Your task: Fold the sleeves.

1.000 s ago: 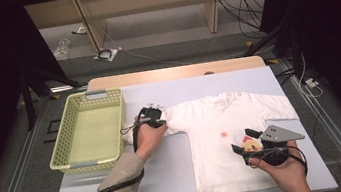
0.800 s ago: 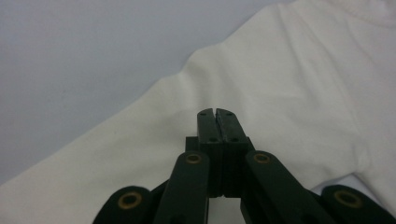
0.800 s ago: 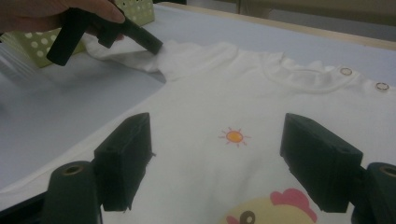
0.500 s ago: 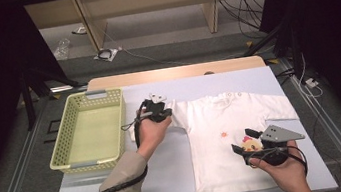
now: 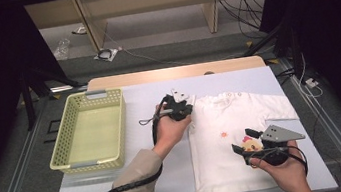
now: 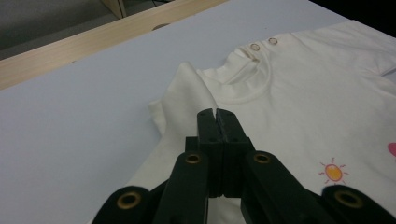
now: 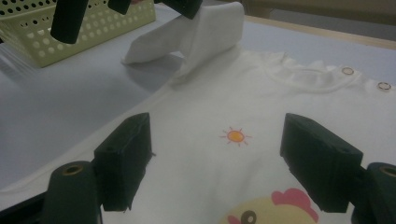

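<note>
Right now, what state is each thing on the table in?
Shirt: flat, face up, one sleeve lifted and folding inward.
Basket: empty, upright.
Left hand-held gripper: shut on the sleeve.
Right hand-held gripper: open, over the shirt's chick print.

- Pale yellow perforated plastic basket (image 5: 87, 131) on the light blue worktop (image 5: 139, 100), at its left.
- White printed cotton T-shirt (image 5: 235, 137) flat at right, well apart.
</note>
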Motion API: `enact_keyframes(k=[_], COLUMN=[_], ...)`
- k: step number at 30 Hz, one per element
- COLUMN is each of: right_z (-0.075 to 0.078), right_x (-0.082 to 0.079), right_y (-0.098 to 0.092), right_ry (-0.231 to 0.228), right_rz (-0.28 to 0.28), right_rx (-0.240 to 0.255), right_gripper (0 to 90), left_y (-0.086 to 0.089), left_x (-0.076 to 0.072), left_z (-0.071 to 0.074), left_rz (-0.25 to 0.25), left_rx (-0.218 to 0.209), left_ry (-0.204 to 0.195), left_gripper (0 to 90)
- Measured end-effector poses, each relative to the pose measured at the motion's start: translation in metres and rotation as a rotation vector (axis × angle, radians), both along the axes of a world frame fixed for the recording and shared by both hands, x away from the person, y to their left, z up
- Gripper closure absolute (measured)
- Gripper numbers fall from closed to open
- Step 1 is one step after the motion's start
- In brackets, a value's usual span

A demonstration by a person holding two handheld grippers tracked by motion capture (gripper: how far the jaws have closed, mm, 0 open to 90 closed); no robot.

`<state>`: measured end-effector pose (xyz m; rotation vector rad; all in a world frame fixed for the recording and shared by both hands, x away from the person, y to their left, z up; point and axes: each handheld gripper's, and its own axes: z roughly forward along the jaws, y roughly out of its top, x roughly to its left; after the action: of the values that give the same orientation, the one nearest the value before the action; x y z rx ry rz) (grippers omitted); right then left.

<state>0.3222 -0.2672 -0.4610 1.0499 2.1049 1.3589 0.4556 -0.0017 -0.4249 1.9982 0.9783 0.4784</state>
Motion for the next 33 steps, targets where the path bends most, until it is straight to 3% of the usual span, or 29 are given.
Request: enact_keyframes(k=[8, 10, 14, 23, 33], right_z=[0.0, 0.0, 0.0, -0.001, -0.001], right_x=[0.0, 0.0, 0.0, 0.0, 0.0], right_y=[0.0, 0.0, 0.0, 0.0, 0.002], right_ry=[0.001, 0.0, -0.001, 0.0, 0.003], right_rz=[0.002, 0.003, 0.005, 0.008, 0.008], right_rx=[-0.004, -0.003, -0.002, -0.01, -0.016], right_gripper=[25.8, 25.8, 25.8, 25.7, 25.8], left_y=[-0.025, -0.03, -0.031, 0.001, 0.049], left_x=[-0.004, -0.003, -0.001, -0.005, -0.028], left_z=[-0.005, -0.009, -0.013, -0.006, 0.0], left_rz=[-0.077, -0.111, -0.109, -0.057, -0.054], left_rx=[0.015, 0.025, 0.014, 0.025, -0.011], left_ry=[-0.031, -0.046, -0.052, -0.046, -0.052], left_gripper=[87.2, 78.4, 55.1, 39.2, 31.9])
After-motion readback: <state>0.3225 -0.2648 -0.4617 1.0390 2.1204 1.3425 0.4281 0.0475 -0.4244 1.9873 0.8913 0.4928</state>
